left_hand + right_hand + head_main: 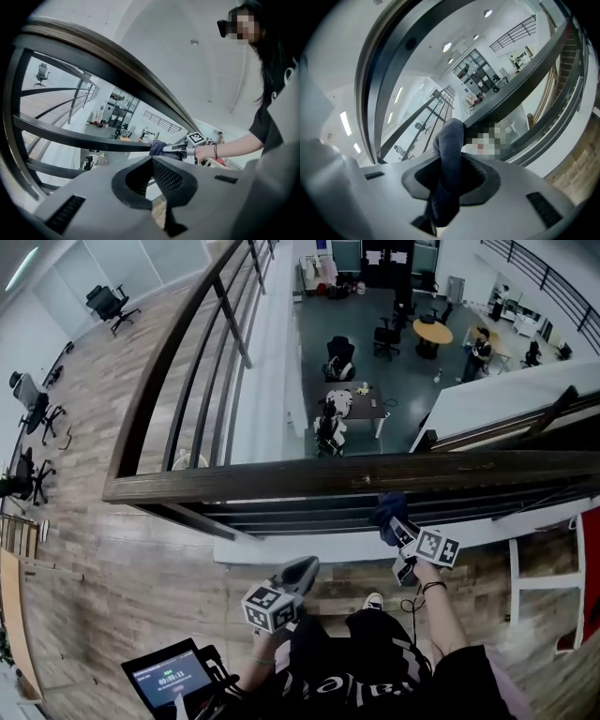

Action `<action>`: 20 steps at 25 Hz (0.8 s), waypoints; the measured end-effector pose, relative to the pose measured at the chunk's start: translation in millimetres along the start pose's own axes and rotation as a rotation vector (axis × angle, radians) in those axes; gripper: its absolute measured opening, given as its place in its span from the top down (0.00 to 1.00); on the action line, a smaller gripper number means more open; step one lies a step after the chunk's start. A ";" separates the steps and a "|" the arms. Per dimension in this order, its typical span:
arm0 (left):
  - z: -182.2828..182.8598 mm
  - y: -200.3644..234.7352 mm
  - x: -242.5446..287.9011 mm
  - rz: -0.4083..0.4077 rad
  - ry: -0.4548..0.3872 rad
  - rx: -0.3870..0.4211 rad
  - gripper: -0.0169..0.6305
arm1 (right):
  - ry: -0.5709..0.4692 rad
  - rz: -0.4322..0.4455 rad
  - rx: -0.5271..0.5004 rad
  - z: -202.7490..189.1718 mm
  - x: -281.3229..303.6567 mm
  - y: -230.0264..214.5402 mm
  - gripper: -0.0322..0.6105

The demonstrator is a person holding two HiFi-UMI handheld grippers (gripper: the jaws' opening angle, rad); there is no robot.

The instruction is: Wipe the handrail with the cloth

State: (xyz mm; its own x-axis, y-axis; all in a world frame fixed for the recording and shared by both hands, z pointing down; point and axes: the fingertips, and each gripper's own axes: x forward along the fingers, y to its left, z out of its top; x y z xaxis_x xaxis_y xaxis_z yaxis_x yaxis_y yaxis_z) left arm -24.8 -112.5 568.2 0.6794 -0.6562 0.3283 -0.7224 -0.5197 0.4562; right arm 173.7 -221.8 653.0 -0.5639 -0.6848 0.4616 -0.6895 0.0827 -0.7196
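A: Head view first. Where's the cloth (387, 505)?
B: It's pinched in the right claw (394, 524) and sticks out ahead of its tips, just under the near edge of the handrail (281, 478). I can't tell whether it's touching. The left claw (300, 570) hangs lower, short of the rail.
A: Left gripper view?
B: Its jaws are pressed together with nothing between them. The rail arcs above and ahead.
A: Right gripper view?
B: The jaws are clamped on a thick dark fold that runs down between them and stands up past the tips.
A: How will it handle?
B: Soft, light and limp, I'd judge, so it will flop unless it's bunched. Grip the fold deep and leave a padded lump forward to press on the stiff, smooth rail.
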 end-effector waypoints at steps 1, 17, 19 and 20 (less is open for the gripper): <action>-1.6 -8.3 8.9 -0.005 0.005 0.007 0.97 | -0.013 -0.014 0.003 9.9 -11.6 -15.1 0.81; -19.7 -113.1 105.1 0.029 0.026 0.013 0.97 | -0.159 -0.209 0.029 159.6 -177.1 -234.7 0.81; -19.5 -115.6 103.6 0.051 0.015 0.001 0.97 | -0.181 -0.237 0.037 173.6 -198.6 -255.5 0.81; -18.8 -116.0 101.7 0.062 0.009 -0.003 0.97 | -0.191 -0.249 0.041 179.7 -208.6 -264.8 0.81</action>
State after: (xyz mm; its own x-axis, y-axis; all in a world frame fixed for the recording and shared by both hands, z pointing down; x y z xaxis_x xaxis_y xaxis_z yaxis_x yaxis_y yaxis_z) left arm 130.4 -108.7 564.2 0.6348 -0.6822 0.3628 -0.7624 -0.4766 0.4377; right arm 555.5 -230.9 654.1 -0.2814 -0.8044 0.5232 -0.7747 -0.1312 -0.6185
